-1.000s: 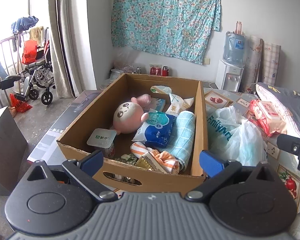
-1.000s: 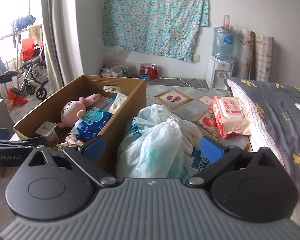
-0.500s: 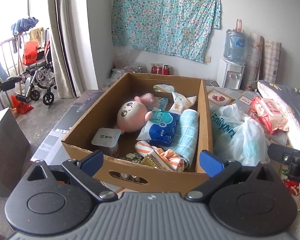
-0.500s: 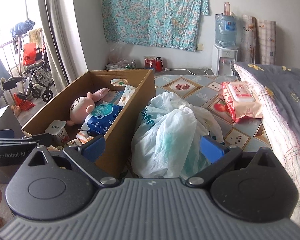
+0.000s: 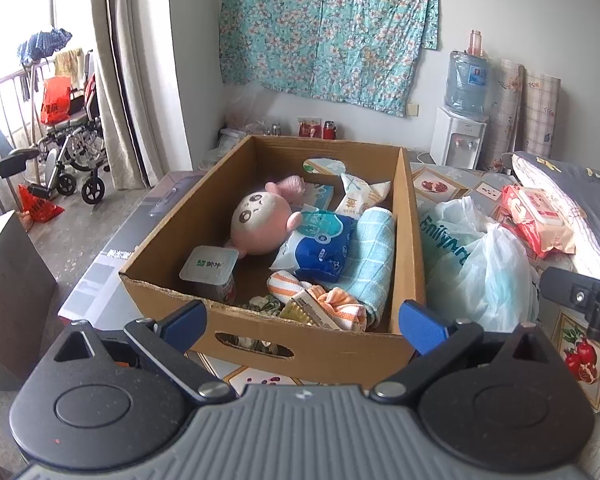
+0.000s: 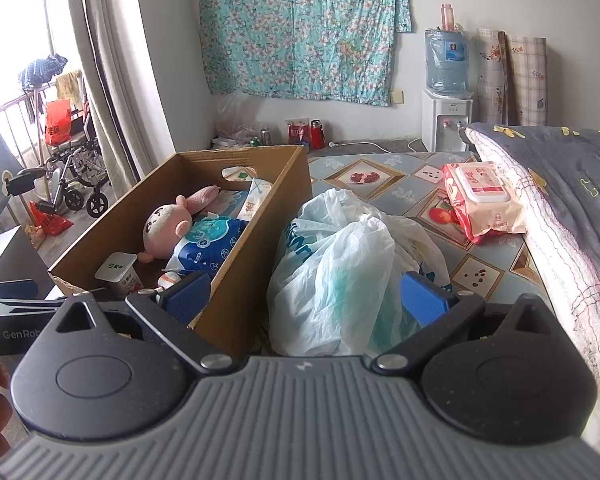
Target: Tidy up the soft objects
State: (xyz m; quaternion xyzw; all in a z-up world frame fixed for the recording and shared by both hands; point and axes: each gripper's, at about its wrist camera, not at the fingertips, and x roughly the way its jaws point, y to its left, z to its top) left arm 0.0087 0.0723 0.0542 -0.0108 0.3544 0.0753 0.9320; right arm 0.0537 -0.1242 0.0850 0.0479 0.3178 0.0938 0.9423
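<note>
Behind the white bag (image 6: 340, 268), the cardboard box (image 6: 256, 280) hides its contents.

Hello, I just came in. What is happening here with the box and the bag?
A person holds two grippers, both open and holding nothing. The left gripper faces the cardboard box, which holds a pink plush toy, a blue towel and some packets. The right gripper faces the white plastic bag beside the box. Nothing is picked up yet.
</note>
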